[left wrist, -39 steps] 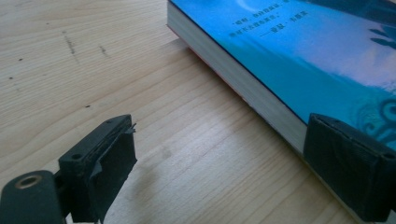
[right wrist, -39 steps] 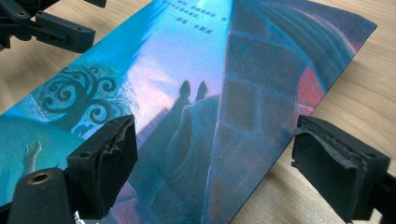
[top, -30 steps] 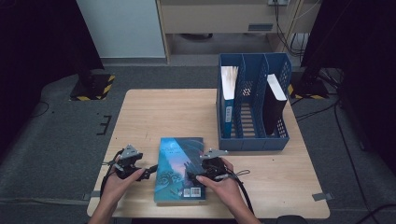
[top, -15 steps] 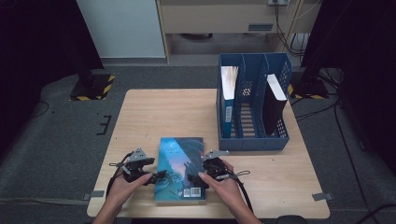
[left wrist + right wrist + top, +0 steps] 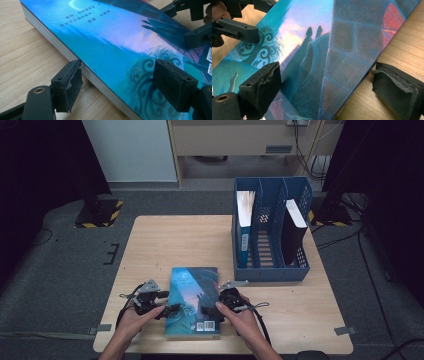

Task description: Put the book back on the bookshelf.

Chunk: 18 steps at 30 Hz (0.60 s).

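Table (image 5: pixel 165 245): left gripper (image 5: pixel 170 311) newly astride book (image 5: pixel 195 292).

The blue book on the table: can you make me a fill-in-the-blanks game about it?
1. The blue book lies flat on the wooden ____.
2. The left gripper and the right gripper reach it from ____ sides.
3. The file rack behind it is coloured ____.

Missing words: table; opposite; blue.
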{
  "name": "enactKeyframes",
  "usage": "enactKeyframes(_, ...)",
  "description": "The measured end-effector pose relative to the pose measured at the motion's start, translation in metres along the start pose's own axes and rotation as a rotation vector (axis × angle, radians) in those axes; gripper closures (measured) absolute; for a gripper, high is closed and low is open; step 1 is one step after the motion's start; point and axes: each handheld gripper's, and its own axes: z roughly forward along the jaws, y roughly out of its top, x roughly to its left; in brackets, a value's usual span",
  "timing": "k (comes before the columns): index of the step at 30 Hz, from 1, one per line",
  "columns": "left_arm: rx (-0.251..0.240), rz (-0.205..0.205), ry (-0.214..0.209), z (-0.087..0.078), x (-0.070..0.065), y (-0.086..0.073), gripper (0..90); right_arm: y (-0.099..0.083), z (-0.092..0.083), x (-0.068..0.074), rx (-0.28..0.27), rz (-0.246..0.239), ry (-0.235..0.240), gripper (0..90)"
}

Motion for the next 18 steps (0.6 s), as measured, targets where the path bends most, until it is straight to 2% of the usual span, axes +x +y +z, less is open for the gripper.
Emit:
enactKeyframes(12, -0.005, -0.028, -0.015, 0.005, 0.012, 0.004, 22.6, 0.0, 0.001, 0.0, -0.004, -0.006, 0.005, 8.5)
enactKeyframes(16, -0.004, -0.026, -0.015, 0.006, 0.015, 0.005, 22.9, 0.0, 0.0, 0.002, 0.01, 0.003, 0.007, 9.0)
enactKeyframes(18, -0.012, -0.038, -0.013, 0.007, 0.018, 0.007, 23.1, 0.0, -0.001, 0.002, 0.015, -0.003, 0.013, 9.2)
